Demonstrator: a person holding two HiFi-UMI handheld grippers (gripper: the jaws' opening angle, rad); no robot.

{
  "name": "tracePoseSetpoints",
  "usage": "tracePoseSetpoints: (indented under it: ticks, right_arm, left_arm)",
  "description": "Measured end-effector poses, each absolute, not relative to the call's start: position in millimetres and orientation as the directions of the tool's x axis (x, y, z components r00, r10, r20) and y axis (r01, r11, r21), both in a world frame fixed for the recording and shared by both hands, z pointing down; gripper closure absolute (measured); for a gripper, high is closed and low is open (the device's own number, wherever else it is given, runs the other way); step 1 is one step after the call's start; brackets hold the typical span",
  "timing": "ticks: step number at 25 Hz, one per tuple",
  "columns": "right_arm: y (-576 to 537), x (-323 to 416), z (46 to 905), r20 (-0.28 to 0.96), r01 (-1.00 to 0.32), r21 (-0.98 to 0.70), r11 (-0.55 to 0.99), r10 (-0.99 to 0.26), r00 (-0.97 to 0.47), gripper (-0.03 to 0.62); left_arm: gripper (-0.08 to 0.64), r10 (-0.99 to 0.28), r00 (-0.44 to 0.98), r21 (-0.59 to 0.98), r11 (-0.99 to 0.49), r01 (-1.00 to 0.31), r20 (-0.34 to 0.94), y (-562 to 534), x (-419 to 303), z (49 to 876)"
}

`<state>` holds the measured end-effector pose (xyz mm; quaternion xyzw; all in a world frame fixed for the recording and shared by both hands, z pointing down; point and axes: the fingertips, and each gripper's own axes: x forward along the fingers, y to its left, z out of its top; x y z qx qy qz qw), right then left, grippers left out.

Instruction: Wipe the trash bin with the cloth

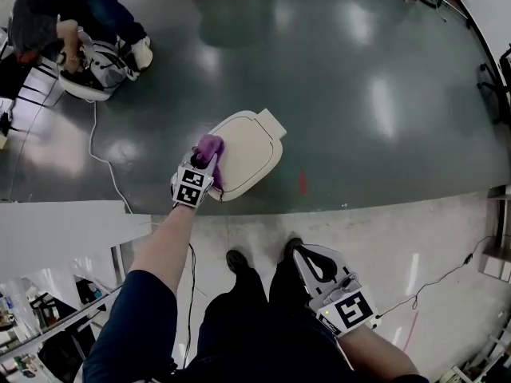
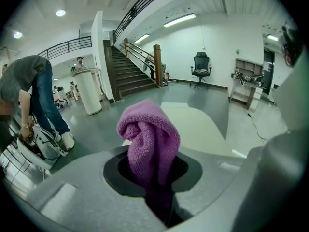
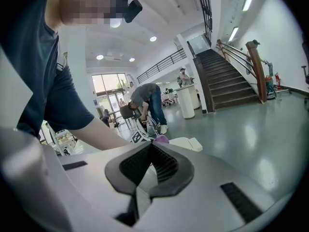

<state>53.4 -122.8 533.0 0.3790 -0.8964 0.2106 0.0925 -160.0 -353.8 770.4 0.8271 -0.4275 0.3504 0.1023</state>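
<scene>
A glossy dark grey floor (image 1: 359,94) is seen across the upper part of the head view. A cream plastic trash bin with a flat lid (image 1: 254,152) is stood on it, near the paler strip of flooring at the wearer's feet. A bending person in blue jeans (image 1: 88,10) is shown at the upper left, well apart from the bin. The right gripper (image 3: 150,151) is held low beside the wearer's legs, its fingers brought together with nothing between them. The left gripper (image 1: 201,166) is placed at the lid's left edge, its fingers clamped on a bunched purple terry cloth (image 2: 149,139) (touching the lid).
</scene>
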Motion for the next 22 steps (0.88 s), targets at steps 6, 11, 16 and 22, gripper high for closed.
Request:
tracePoseSetpoints:
  ticks: [6,11,16,22]
  right_arm:
    - [-122,52,528,0.319,-0.702,-0.299,0.647,-0.626,-0.712,0.581]
    - [-118,55,525,0.32,-0.699,-0.293,0.653,-0.622,-0.715,0.581]
    - [-109,62,523,0.331,-0.702,-0.286,0.653,-0.62,-0.711,0.581]
    - [-102,68,528,0.341,-0.707,-0.285,0.647,-0.621,-0.706,0.581]
  left_arm:
    - [0.492,-0.6,0.483,-0.076,-0.673,-0.736,0.637,-303,-111,770]
    - [0.492,-0.563,0.53,-0.049,-0.714,-0.698,0.634,-272,-80,772]
    - [0.492,-0.524,0.542,-0.057,-0.751,-0.658,0.656,-251,-68,780]
    - [0.492,-0.548,0.518,-0.097,-0.743,-0.663,0.657,-277,-82,772]
